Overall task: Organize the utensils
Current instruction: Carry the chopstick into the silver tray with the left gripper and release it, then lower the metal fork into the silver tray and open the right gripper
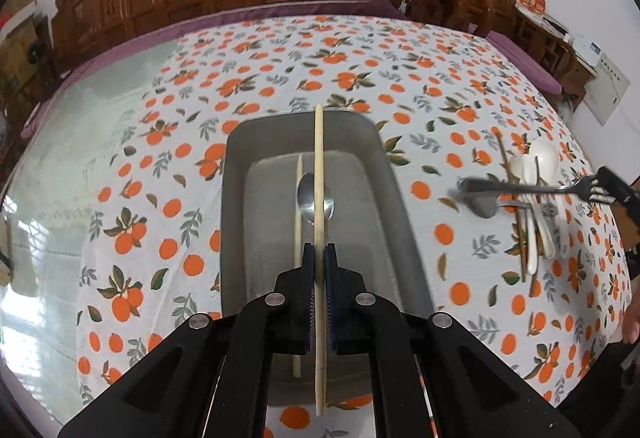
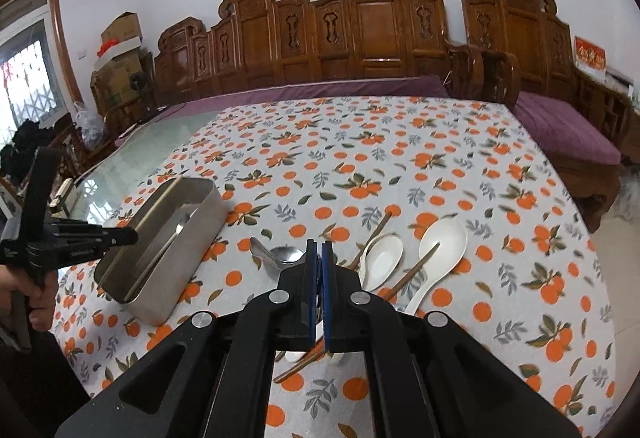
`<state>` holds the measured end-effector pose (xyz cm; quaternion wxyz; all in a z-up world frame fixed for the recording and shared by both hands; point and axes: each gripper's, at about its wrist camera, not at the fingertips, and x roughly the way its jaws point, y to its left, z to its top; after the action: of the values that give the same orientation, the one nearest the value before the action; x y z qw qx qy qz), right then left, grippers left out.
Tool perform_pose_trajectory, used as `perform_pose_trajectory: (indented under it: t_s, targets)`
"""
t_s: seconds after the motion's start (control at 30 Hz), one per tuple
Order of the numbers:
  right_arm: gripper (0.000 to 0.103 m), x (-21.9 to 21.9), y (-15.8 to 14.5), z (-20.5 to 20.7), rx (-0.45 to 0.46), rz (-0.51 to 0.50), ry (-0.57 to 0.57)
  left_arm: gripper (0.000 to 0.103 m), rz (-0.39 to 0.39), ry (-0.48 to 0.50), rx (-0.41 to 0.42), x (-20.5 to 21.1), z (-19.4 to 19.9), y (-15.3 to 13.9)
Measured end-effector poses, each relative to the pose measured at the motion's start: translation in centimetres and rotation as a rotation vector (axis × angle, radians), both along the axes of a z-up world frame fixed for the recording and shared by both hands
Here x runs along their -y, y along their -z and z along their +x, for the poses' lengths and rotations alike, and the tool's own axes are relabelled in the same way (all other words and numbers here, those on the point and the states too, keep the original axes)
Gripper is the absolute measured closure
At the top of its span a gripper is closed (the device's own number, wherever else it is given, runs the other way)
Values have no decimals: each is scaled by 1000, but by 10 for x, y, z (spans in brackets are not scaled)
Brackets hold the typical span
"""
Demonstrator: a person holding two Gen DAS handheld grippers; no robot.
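Note:
My left gripper (image 1: 319, 250) is shut on a pale wooden chopstick (image 1: 319, 157) and holds it over the grey metal tray (image 1: 236, 197). Inside the tray lie another pale chopstick (image 1: 298, 205) and a metal spoon (image 1: 306, 193). To the right, my right gripper (image 1: 612, 189) is shut on a metal fork (image 1: 520, 190) near its tines, with the handle pointing left above the table. In the right wrist view my right gripper (image 2: 319, 250) shows its pads pressed together above two white spoons (image 2: 384, 258), brown chopsticks (image 2: 412, 270) and a metal spoon (image 2: 286, 254).
An orange-print cloth (image 2: 400, 165) covers most of the glass table (image 1: 80, 157). The tray (image 2: 180, 262) stands left of the loose utensils, with my left gripper (image 2: 132, 236) and a hand beside it. Carved wooden benches with purple cushions (image 2: 560, 133) line the far and right sides.

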<state>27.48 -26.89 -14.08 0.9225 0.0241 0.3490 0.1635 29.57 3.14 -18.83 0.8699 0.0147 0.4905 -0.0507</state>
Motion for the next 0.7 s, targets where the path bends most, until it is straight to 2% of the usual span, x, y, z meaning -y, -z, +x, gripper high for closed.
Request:
perform_pose_trajectory:
  t_s: [0.37, 0.57, 0.6, 0.7]
  targets:
    - [100, -37, -30, 13, 49, -51, -37, 99, -15, -3, -36, -12, 17, 19]
    - [100, -74, -45, 19, 69, -64, -89, 89, -41, -22, 18, -26, 14, 6]
    - [100, -82, -45, 20, 70, -69, -96, 85, -39, -24, 32, -28, 13, 2]
    - [100, -102, -44, 26, 67, -79, -114, 82, -20, -33, 83, -37, 6, -12]
